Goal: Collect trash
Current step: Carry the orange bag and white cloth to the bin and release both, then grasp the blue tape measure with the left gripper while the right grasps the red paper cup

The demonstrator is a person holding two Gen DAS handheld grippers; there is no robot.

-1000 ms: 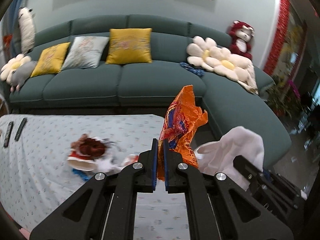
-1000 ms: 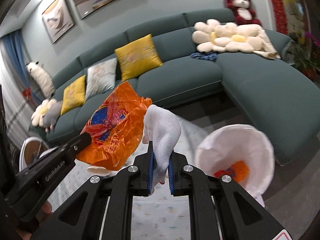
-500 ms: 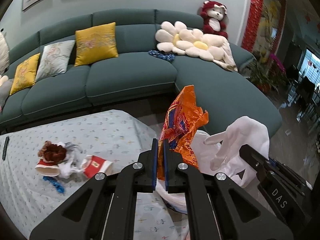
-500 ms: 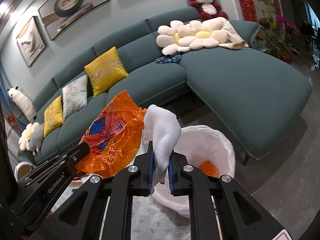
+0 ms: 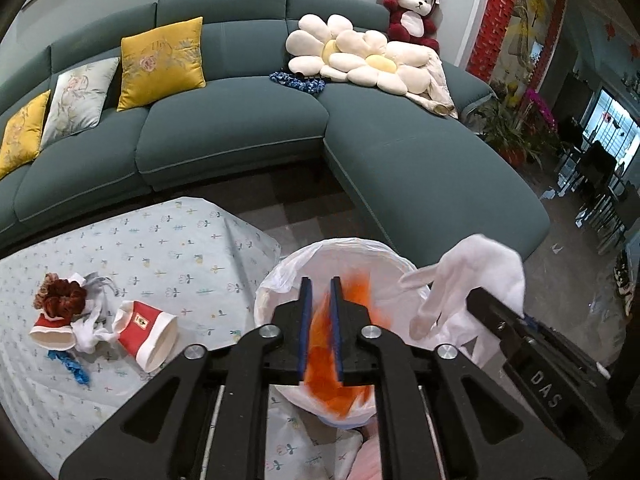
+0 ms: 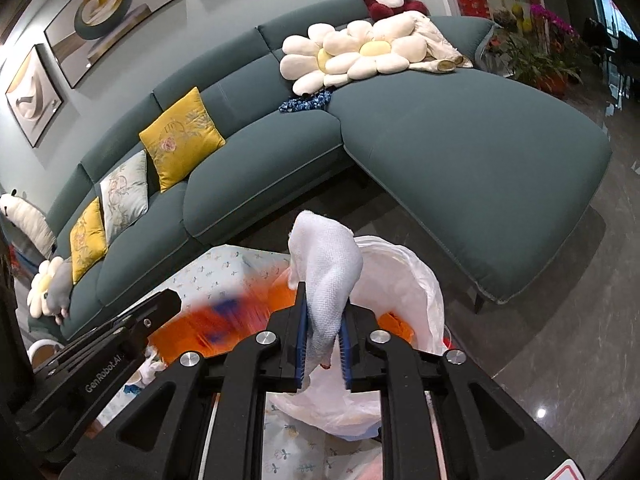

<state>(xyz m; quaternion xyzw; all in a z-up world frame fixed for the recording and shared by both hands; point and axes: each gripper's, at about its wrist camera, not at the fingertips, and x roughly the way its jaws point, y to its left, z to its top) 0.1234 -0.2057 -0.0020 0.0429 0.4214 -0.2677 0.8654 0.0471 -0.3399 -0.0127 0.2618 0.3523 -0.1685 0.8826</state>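
On the patterned tablecloth [image 5: 132, 248] at the far left lie a pile of scraps with a brown tuft [image 5: 60, 300] and a red-and-white paper cup [image 5: 146, 334] tipped on its side. To its right, the left gripper [image 5: 319, 312] hangs over the white-lined trash bin [image 5: 280, 280]; its jaws are opening, and the orange wrapper [image 5: 324, 360], blurred, sits loose in the gap, partly below the fingers and over the bin's mouth. Further right, the right gripper [image 6: 322, 320] also points down at the bin beside the table's corner. Its jaws are opening too, with the white glove [image 6: 328, 276] draped between the blue pads, which appear to touch it only lightly.
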